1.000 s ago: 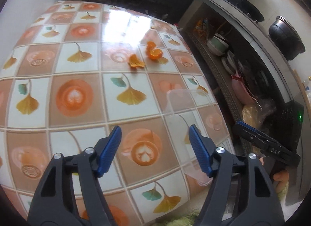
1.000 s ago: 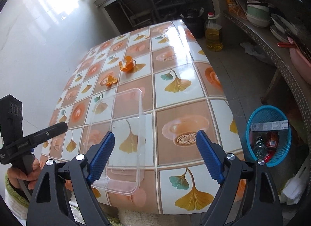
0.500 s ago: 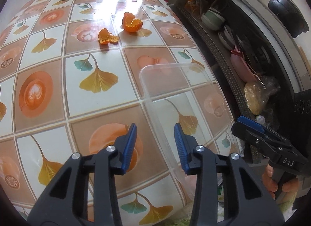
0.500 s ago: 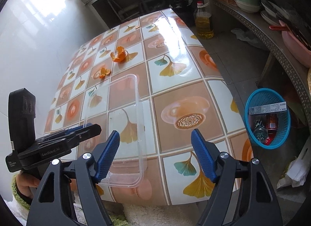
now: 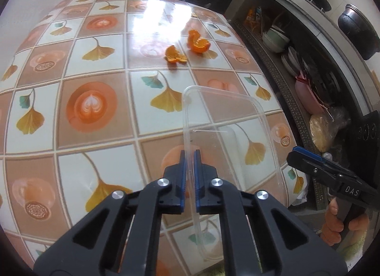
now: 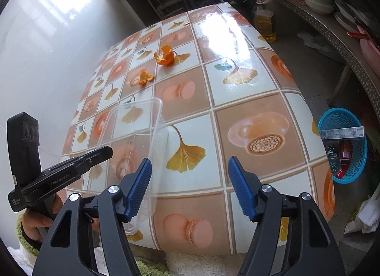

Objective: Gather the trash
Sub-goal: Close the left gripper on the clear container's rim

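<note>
The left gripper (image 5: 188,157) has its blue pads pressed together on the long left wall of the clear plastic container (image 5: 228,119), the thin wall pinched between them after the jaws have just been closing. The container sits at the near edge of the table (image 5: 95,133), toward its near right corner in the left wrist view, and its long axis runs away from the near edge toward the far edge; its short near end hangs slightly past the table's near edge. In the right wrist view the container (image 6: 142,128) looks tipped, its right long wall raised and leaning over. The right gripper (image 6: 190,188) hovers above the near edge with its jaws standing wide, though they have just been narrowing a little; nothing lies between them, and its left pad sits just beside the container's right wall, whether touching cannot be told. Two pieces of orange peel lie well beyond the container, toward the far edge: a smaller flat piece (image 5: 175,55) and a larger curled piece (image 5: 198,43) just beside it. A blue basket (image 6: 342,145) holding cans and packaging stands on the floor off the table's right edge
</note>
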{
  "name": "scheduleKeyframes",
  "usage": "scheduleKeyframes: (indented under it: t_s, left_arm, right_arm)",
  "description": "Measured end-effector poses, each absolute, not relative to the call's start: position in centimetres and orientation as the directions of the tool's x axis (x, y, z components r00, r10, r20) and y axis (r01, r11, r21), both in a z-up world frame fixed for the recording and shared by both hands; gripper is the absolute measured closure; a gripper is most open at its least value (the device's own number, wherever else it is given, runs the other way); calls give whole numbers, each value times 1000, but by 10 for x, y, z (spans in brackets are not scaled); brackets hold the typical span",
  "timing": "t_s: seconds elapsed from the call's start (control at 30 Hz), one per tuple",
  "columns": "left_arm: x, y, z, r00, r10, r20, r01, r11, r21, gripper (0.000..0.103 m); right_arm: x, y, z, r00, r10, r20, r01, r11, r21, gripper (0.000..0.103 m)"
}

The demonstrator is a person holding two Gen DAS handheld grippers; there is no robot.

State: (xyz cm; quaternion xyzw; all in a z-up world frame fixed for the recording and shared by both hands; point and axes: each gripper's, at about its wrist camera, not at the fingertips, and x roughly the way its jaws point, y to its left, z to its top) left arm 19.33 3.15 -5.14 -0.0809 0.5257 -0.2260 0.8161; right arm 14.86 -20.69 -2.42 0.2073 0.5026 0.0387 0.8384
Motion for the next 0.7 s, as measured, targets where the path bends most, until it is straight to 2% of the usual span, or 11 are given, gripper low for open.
scheduleKeyframes:
  t_s: [0.4,0.7]
  left_arm:
    - [203,113,-46,455,-350,-819,85,932,-352,100]
    - [209,130,-50,457,-363,-812,58,923,-380,100]
  right_arm:
    - [204,-204,-7,517,313,-797,77,910,407,37]
    - [302,-202,1,524,370,-767,46,887,460,37]
